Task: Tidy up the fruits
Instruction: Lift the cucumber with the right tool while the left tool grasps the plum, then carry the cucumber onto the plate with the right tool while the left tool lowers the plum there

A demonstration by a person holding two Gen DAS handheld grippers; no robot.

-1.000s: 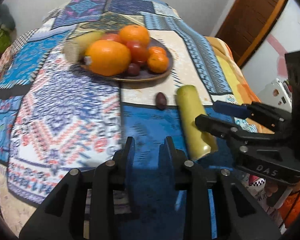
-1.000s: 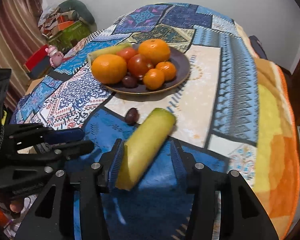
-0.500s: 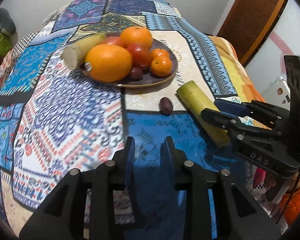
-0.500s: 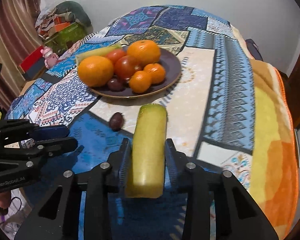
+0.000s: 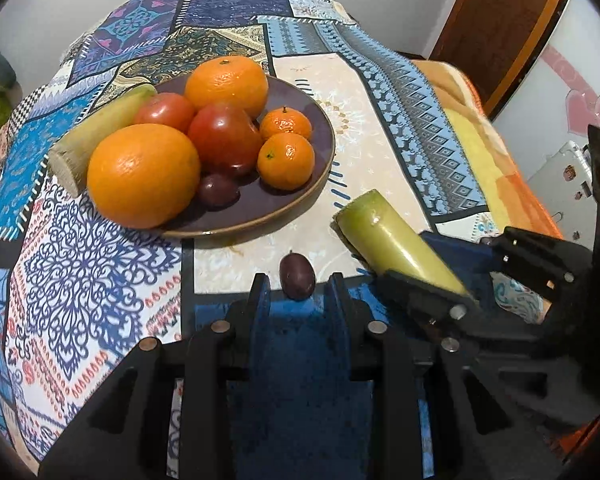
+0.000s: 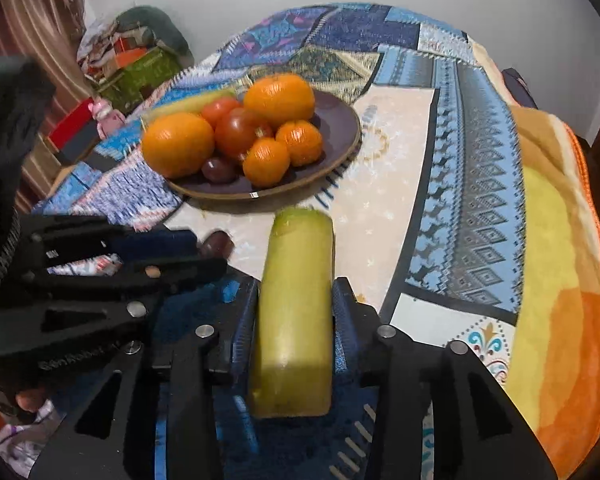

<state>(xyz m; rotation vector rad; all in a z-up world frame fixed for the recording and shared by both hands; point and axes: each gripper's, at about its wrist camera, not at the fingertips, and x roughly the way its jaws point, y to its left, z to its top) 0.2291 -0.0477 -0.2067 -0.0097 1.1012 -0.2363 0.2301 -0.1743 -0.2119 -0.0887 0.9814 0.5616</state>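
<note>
Right gripper clamped on a green cut stalk, left gripper parted before a loose dark fruit.

The right black two-finger gripper [image 6: 294, 300] has both blue-padded fingers pressed against the sides of the pale green, smooth, glossy cylindrical stalk piece [image 6: 296, 304], whose flat-cut far end points toward the dark brown round plate [image 6: 340, 128]; whether the stalk rests on the cloth or is lifted is hard to tell. The left black two-finger gripper [image 5: 298, 292] stands with its fingers apart, holding nothing, and the small dark purple oval fruit [image 5: 297, 276] lies on the patterned patchwork tablecloth [image 5: 80, 280] just ahead of the tips. Beyond, the plate carries two large oranges [image 5: 144, 176], red tomatoes [image 5: 224, 138] and small mandarins [image 5: 286, 156].
</note>
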